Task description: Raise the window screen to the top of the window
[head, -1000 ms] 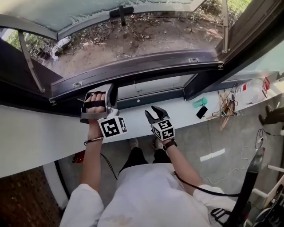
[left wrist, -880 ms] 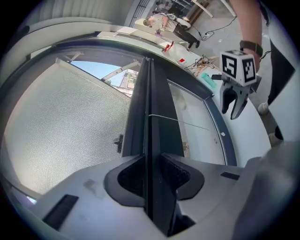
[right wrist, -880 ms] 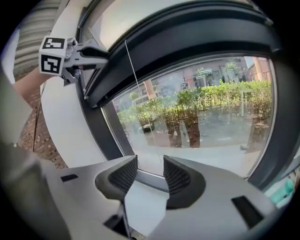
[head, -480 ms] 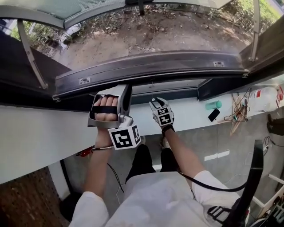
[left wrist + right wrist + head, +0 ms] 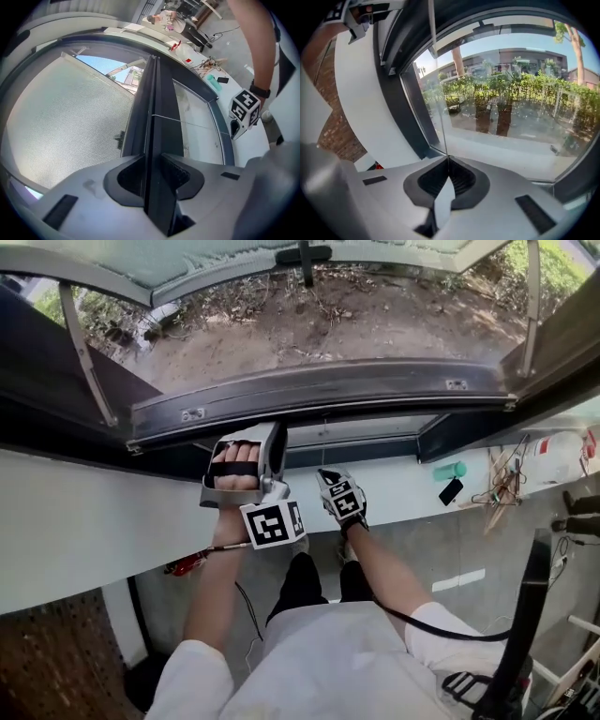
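Note:
The mesh window screen [image 5: 70, 117] ends in a dark bar [image 5: 157, 93] along its lower edge. That bar runs straight between the jaws of my left gripper [image 5: 154, 176], whose pads have just closed a little onto it. In the head view the left gripper [image 5: 262, 430] reaches up to the dark bar [image 5: 356, 390]. A thin pull cord [image 5: 439, 93] hangs from the bar into my right gripper [image 5: 447, 161], which has just closed on it. In the head view the right gripper [image 5: 324, 474] sits just right of the left one, over the white sill.
A white sill [image 5: 94, 521] spans the view below the window. The glass sash with its handle [image 5: 305, 254] stands open outward on metal stays [image 5: 89, 352]. At the right lie a teal object [image 5: 450, 470], a phone [image 5: 450, 490] and cables [image 5: 502, 474].
The right gripper came down and in toward the window, and its open jaws shut on the cord. The left gripper stayed on the bar.

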A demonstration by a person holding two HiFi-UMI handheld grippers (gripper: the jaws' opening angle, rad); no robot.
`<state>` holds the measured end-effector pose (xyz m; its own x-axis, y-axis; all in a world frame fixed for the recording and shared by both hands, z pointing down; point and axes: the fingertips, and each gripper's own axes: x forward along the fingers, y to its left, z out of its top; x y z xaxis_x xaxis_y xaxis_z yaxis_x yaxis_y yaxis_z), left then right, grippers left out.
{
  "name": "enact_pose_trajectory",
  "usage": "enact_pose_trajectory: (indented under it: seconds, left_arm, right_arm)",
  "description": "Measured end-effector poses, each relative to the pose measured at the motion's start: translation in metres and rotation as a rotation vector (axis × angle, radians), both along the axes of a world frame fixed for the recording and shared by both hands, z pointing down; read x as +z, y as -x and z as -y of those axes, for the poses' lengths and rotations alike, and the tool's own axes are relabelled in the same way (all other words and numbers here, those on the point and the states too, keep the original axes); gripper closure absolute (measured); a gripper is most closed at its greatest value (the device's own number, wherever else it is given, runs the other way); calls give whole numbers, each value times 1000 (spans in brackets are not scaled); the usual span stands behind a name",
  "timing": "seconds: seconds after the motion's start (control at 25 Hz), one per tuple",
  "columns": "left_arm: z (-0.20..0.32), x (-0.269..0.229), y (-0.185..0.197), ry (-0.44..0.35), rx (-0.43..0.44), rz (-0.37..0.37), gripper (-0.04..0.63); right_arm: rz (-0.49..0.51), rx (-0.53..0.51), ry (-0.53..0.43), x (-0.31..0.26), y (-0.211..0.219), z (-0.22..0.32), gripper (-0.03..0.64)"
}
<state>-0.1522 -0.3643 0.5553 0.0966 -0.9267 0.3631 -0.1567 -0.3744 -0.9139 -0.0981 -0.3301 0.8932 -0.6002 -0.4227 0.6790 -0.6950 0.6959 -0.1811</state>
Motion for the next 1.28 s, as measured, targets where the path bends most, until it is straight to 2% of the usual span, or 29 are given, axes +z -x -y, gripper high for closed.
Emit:
enact_pose_trajectory:
  seconds: [0.2,0.36,0.48,0.64,0.76,0.92,1.0,1.16,1.28]
  left_arm:
    - [-4,-1,-1,36,-15,-70,491]
    - [-6,-1,-1,32,-32,-87,492]
    - [-6,-2,-1,28,-21,-80,511]
    - [-4,-3,-3,-5,-12,-141,528]
    - [-5,-2,-3,7,-11,-162,528]
    - [-8,-11,-2,1,-21,-239,523]
    - [-7,-20,-1,-18,-23,-288,523]
    - [-7,-38,-3,-59,-6,-322,525]
    - [-8,-60,-3,-101,-2,-395,525]
  right_arm:
    - [54,45,58,-13,-18,-70,615]
    - [48,69,56,-20,-39,-94,615]
    - [1,56,49,-23,-52,-96,615]
    - [-14,66,84,-24,-60,-96,615]
    - [-27,41,62,-29,-55,-102,615]
    - [-24,39,30,-35,-56,-101,615]
    - [-20,55,21,-42,-60,-96,615]
    - [4,59,7,-48,-63,-92,615]
    - [39,54,-38,-63,-56,-83,615]
